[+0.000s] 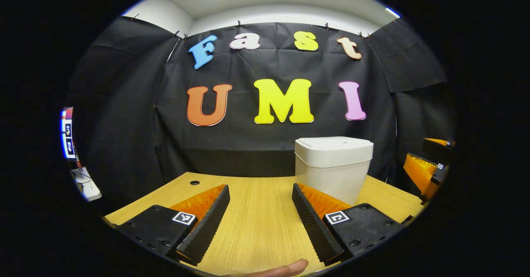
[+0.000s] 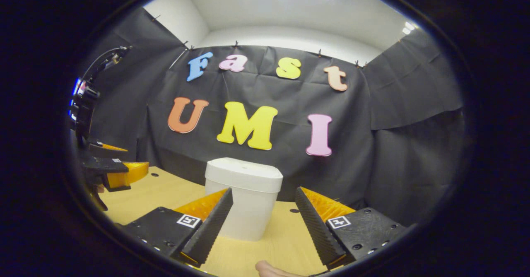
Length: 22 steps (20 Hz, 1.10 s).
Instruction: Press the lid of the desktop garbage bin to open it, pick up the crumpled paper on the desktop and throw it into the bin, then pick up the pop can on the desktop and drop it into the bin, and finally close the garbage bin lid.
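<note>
Both spread wide and empty above the wooden surface (image 1: 256,210): left tool (image 1: 261,223) and right tool (image 2: 263,227), with the white bin (image 2: 243,198) standing upright toward the back of the surface, lid (image 2: 244,172) still down and flush. Best approached with the right tool, the bin lying almost straight ahead between its fingers: come in over the top, set one fingertip squarely on the lid and press straight down, not sideways, lest the light bin slide or tip. Worth keeping the left tool well apart meanwhile.
</note>
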Tool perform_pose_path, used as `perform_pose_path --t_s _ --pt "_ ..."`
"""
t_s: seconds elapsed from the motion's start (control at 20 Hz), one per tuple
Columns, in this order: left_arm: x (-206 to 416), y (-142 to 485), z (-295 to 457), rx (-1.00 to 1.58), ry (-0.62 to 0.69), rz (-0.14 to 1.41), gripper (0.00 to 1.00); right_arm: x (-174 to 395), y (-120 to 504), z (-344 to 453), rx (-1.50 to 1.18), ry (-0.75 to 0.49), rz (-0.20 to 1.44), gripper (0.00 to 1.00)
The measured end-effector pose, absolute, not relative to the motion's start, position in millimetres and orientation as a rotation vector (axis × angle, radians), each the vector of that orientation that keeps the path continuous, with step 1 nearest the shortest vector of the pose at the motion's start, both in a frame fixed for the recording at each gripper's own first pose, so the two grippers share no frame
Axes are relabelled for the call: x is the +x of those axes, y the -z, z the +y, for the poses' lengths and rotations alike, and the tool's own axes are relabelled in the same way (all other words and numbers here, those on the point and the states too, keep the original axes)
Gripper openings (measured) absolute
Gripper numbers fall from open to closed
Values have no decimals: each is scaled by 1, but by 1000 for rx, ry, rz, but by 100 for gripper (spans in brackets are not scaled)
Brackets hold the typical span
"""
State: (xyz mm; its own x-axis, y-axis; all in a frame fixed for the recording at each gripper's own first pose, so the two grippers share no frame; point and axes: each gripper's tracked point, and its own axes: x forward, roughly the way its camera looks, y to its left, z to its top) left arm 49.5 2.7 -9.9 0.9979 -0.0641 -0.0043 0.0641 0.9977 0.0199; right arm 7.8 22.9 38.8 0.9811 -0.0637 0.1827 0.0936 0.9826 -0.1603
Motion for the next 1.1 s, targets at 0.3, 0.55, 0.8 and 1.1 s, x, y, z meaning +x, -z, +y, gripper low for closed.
perform_pose_path --t_s 0.3,0.55,0.8,1.1 --pt "44 8 9 21 40 3 97 -7 -33 -2 -186 123 -186 95" --pt "43 5 10 20 35 -7 97 -7 -28 -7 -193 136 -176 95" --pt "49 14 12 6 31 24 98 0 -18 -10 -175 136 -145 95" --pt "51 18 7 15 42 34 98 7 -10 -14 -161 140 -112 95"
